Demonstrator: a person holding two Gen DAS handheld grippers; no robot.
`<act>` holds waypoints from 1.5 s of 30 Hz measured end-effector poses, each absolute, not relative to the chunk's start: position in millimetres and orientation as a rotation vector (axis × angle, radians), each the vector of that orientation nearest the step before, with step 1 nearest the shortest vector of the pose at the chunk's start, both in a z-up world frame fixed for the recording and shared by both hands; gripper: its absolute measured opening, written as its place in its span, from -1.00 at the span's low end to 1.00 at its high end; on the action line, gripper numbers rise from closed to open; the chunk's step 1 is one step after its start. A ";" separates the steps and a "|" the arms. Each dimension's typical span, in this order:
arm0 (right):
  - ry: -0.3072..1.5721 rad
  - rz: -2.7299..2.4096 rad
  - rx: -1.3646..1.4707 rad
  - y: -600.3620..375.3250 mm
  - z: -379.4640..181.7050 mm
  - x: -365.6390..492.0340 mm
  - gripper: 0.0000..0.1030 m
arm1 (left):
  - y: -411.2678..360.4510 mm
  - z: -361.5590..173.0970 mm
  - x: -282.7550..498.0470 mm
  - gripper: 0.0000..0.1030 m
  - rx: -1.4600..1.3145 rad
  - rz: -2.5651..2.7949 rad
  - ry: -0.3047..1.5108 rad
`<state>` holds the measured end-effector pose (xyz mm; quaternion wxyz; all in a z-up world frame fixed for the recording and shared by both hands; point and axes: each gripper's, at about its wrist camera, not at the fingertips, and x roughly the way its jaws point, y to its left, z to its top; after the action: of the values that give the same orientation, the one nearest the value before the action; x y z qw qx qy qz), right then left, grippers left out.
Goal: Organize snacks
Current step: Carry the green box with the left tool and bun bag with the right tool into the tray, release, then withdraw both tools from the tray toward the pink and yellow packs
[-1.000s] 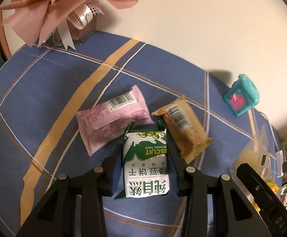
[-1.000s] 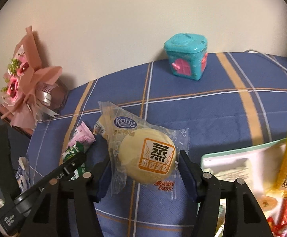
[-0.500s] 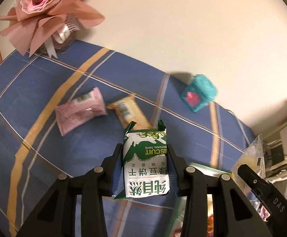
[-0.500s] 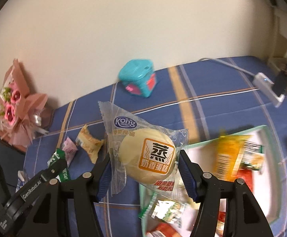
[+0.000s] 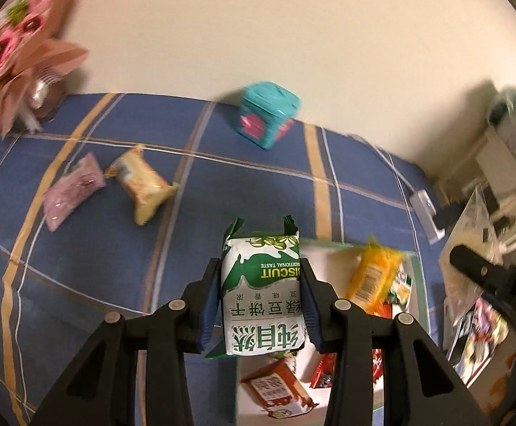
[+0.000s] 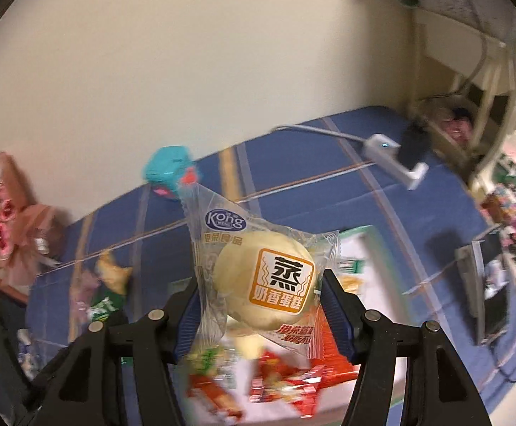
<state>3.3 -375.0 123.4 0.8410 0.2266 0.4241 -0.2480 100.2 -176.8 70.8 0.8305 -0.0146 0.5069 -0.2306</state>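
the blue checked tablecloth (image 5: 250, 191) covers the whole table, and the white tray with the green rim (image 5: 414, 284) lies on it; i take this tray as the landmark. many snack packets already lie inside the tray, among them an orange packet (image 5: 373, 277) near its far edge and a red-orange packet (image 5: 275, 388) near its near edge. the left gripper (image 5: 261, 298) hangs above the left edge of the tray, its two fingers pressed on the sides of a green and white biscuit packet (image 5: 263, 294), which is held in the air. the right gripper (image 6: 263, 296) is over the tray too, its fingers closed around a steamed cake in clear wrap (image 6: 263, 282), also lifted off the cloth. far behind the tray, close to the wall, stands a teal box (image 5: 268, 119). to the left of the tray, well apart from it, a yellow packet (image 5: 142, 186) and a pink packet (image 5: 71, 191) lie on the cloth just beside each other. a pink bouquet (image 5: 16, 53) is at the far left corner, the farthest thing from the tray.
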 end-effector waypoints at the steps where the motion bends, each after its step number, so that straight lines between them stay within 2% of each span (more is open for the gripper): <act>1: 0.901 -0.548 0.479 -382.4 121.0 0.2 0.26 | -185.6 67.3 97.5 -0.17 -0.008 -0.499 1.080; 16: 1.172 -0.619 0.569 -437.0 22.7 -4.6 0.31 | -230.8 14.4 93.5 -0.16 0.074 -0.519 1.193; 18: 1.202 -0.608 0.551 -434.6 16.8 -1.1 0.39 | -232.3 9.2 96.1 -0.17 0.072 -0.517 1.211; 21: 1.224 -0.581 0.558 -431.9 8.3 1.1 0.70 | -233.1 4.4 96.7 -0.13 0.063 -0.515 1.228; 23: 1.225 -0.575 0.551 -429.6 6.1 2.2 0.84 | -232.6 4.2 96.8 0.15 0.070 -0.505 1.228; 24: 1.224 -0.579 0.545 -428.4 6.3 2.0 0.87 | -231.9 4.4 97.1 0.36 0.072 -0.500 1.229; 26: 1.213 -0.588 0.540 -428.3 8.7 1.4 1.00 | -229.7 4.7 99.0 0.49 0.058 -0.500 1.237; 28: 1.192 -0.587 0.543 -427.6 12.4 3.3 1.00 | -226.7 5.8 102.0 0.70 0.046 -0.490 1.240; 30: 1.165 -0.583 0.547 -426.3 19.1 3.0 1.00 | -223.6 7.6 104.3 0.80 0.056 -0.477 1.225; 36: 1.116 -0.564 0.524 -415.4 39.6 7.8 1.00 | -209.1 16.1 110.2 0.98 0.080 -0.419 1.161; 45: 1.128 -0.514 0.418 -376.5 51.6 31.3 1.00 | -185.4 28.8 121.2 0.98 0.117 -0.310 1.089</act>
<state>31.3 -376.5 51.6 0.7937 0.1946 0.5245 -0.2390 121.2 -185.4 28.8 0.8424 0.0554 0.5156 -0.1466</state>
